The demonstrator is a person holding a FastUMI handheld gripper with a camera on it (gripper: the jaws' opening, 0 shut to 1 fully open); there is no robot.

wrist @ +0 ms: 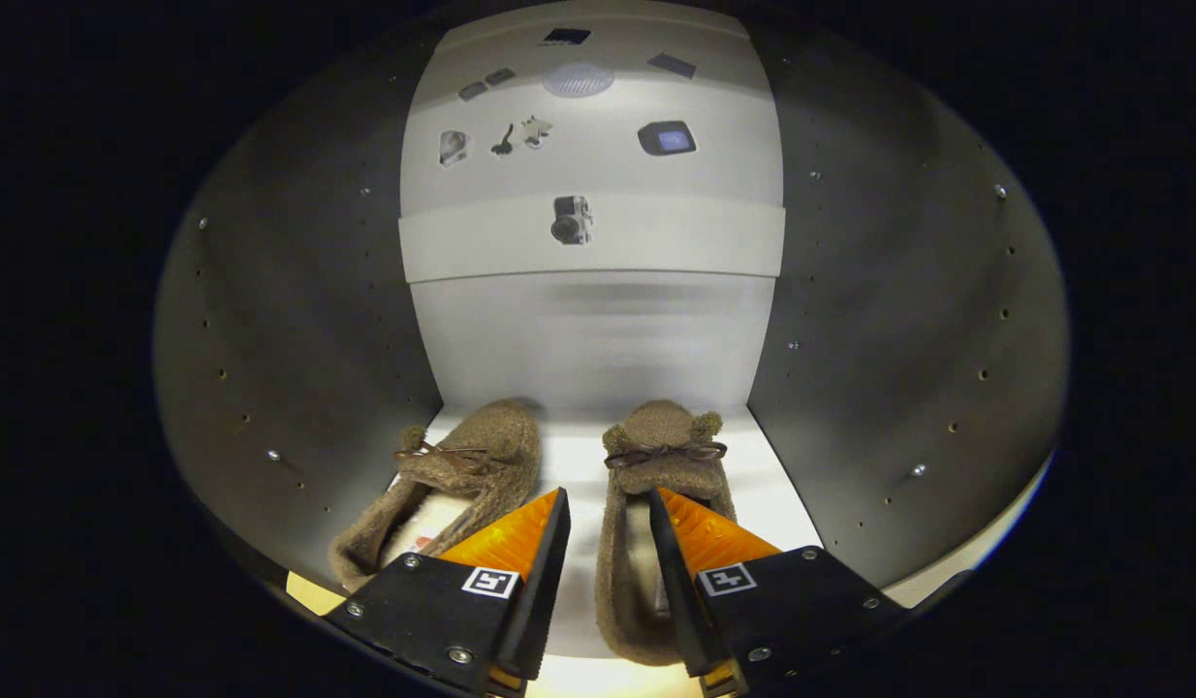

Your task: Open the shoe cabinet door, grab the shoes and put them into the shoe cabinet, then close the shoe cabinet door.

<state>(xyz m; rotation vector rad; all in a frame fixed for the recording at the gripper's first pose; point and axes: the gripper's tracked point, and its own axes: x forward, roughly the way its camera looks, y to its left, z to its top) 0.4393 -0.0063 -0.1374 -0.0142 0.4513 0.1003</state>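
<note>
Both brown slippers (559,485) sit inside the shoe cabinet (298,320), fingers (530,533) parted, straddling the right slipper's side wall.

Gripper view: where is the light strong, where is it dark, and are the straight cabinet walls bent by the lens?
Gripper view: the white cabinet floor glares brightly around the two brown fuzzy slippers; the grey side walls fall into shadow and bulge outward from fisheye distortion; the back panel looks slightly smeared. The open gripper straddles the right slipper's left edge.
</note>
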